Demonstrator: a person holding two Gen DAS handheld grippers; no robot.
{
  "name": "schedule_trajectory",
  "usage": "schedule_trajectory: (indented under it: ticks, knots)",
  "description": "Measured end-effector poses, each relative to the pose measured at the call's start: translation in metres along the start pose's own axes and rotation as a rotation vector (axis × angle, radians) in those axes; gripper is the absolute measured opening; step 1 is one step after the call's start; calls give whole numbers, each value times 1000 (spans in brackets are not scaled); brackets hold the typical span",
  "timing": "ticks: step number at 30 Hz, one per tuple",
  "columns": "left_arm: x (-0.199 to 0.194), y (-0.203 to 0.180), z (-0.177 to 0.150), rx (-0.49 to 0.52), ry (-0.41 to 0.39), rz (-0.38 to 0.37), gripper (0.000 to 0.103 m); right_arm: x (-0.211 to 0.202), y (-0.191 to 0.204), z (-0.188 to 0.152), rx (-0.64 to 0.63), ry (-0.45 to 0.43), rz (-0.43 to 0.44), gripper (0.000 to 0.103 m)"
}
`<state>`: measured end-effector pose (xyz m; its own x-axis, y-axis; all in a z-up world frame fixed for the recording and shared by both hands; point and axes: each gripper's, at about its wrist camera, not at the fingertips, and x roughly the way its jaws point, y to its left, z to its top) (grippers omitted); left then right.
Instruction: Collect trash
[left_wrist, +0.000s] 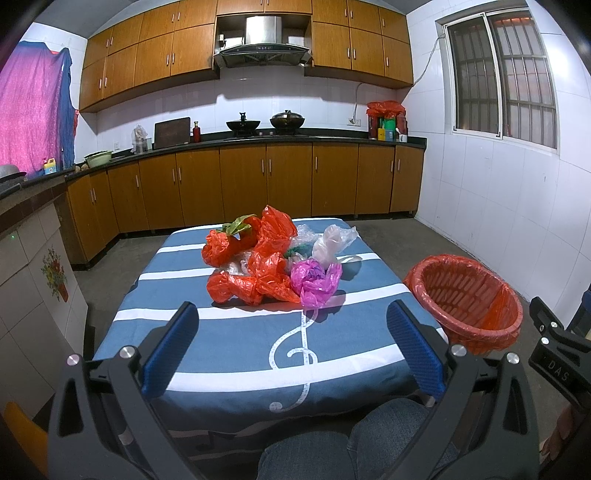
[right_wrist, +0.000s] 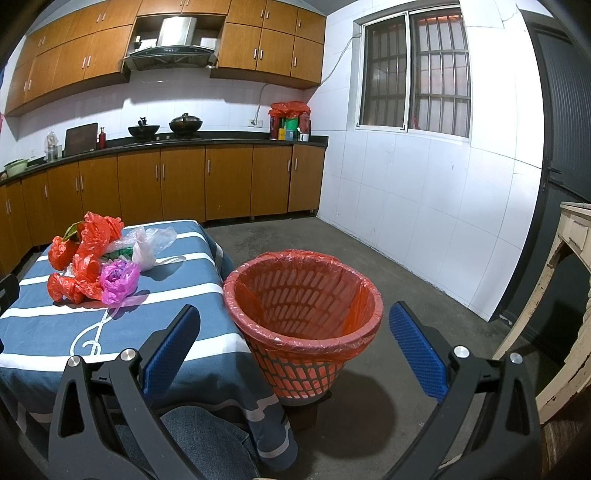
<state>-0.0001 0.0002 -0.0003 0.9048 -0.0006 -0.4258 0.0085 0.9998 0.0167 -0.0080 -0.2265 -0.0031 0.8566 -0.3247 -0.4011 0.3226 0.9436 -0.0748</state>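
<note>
Left tongs (left_wrist: 291, 350) are hovering wide open over the table (left_wrist: 229, 343), ribbed blue pads gripping nothing, and the right tongs (right_wrist: 295, 350) are gaping just as wide and empty above the floor. Crinkled plastic bags (left_wrist: 258, 258), glossy red, magenta and cloudy clear, are sitting heaped on the striped blue cloth. Beside the table, the round lattice basket (right_wrist: 306, 295) is standing lined with thin red film.
</note>
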Motion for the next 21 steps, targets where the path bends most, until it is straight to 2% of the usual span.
schedule_trajectory:
  ticks: [21]
  knots:
    - [1, 0, 0, 0, 4, 0, 99, 1, 0, -2, 1, 3, 0, 101]
